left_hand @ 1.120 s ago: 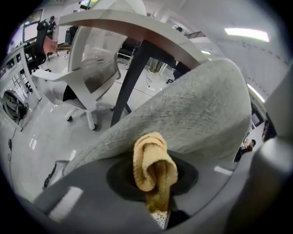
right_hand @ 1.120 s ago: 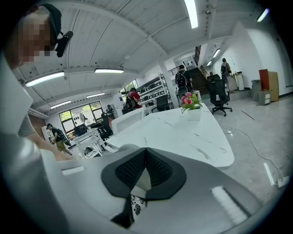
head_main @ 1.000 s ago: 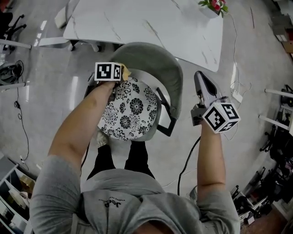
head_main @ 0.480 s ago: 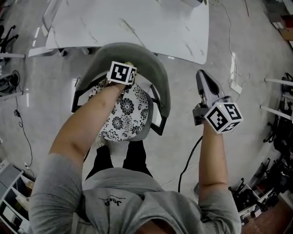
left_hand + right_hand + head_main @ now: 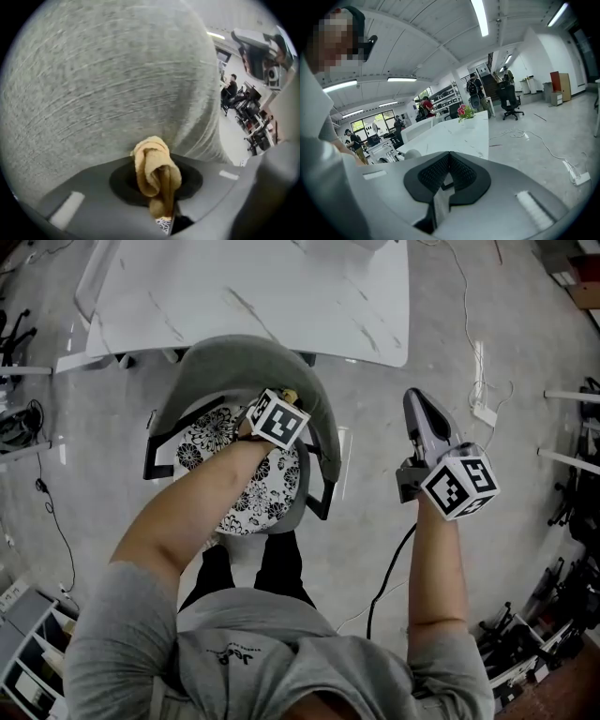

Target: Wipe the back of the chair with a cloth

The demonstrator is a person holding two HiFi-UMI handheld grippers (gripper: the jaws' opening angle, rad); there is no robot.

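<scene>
A grey chair with a curved backrest and a black-and-white flowered seat cushion stands in front of me. My left gripper is shut on a tan cloth, pressed against the inner right side of the backrest; the grey fabric fills the left gripper view. A scrap of the cloth shows past the marker cube in the head view. My right gripper hangs in the air to the right of the chair, its jaws together with nothing between them.
A white marble-top table stands just behind the chair. A black cable runs over the floor below my right arm, and a white power strip lies at the right. Shelves and office chairs line the room's edges.
My left gripper has slid the cloth rightward along the chair's backrest, from its left part to the right side. The right gripper has stayed where it was.
</scene>
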